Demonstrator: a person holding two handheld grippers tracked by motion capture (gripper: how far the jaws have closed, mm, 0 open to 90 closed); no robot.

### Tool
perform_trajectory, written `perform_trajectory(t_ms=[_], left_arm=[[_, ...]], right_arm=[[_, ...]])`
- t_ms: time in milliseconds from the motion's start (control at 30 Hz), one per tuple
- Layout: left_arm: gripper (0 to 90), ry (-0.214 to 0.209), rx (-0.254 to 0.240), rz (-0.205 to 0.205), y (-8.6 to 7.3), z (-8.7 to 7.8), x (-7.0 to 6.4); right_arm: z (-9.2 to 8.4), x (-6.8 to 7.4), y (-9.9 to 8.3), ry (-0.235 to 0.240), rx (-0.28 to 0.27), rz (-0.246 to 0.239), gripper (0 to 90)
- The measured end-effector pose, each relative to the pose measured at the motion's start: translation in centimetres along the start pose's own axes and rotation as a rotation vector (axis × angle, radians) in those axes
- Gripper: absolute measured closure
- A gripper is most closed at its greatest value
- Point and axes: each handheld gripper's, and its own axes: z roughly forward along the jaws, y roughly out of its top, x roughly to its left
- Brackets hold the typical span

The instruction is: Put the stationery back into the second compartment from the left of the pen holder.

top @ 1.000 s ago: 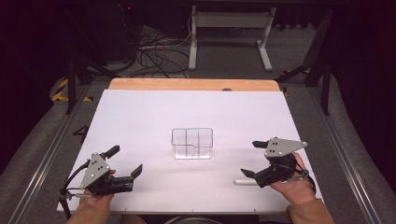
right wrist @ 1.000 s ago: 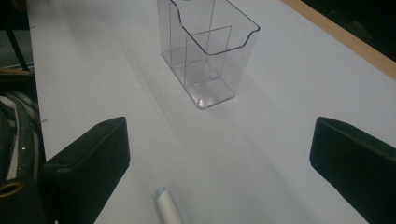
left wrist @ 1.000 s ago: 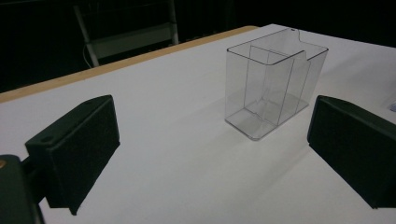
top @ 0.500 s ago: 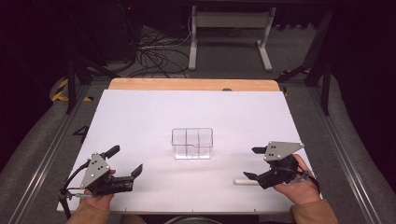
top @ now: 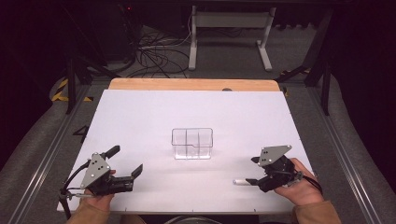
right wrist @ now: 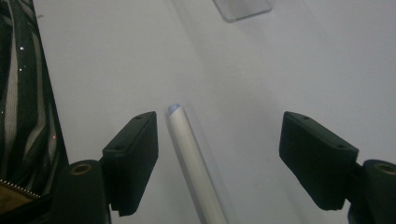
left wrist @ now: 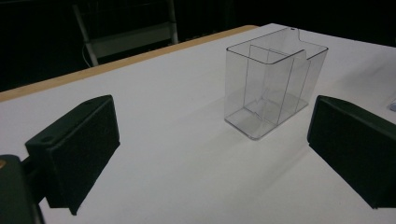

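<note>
So the right gripper has dropped a bit lower and its jaws have just been closing around the white pen lying flat on the table — not pinching it yet, only one pad is close. Left gripper sits released, untouched; looks like the pen's headed for the clear organizer mid-table.

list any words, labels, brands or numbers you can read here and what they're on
None: no readable text.
White marker: plain barrel, no print seen.
Clear divided container: no label.
Left gripper and right gripper: no markings legible.
White table: blank.
</note>
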Motion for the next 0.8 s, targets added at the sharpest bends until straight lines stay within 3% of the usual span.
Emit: perform_trajectory(t_ms=[233,800], left_arm=[[3.1,0.001,0.001,0.001,0.0,0.0,0.0],[3.1,0.007,0.0,0.001,0.0,0.1,-0.1]], right_arm=[[0.8,-0.1,-0.4,0.028,0.085,-0.017,36.0],[2.3,-0.3,-0.4,0.072,0.249,-0.161,55.7]])
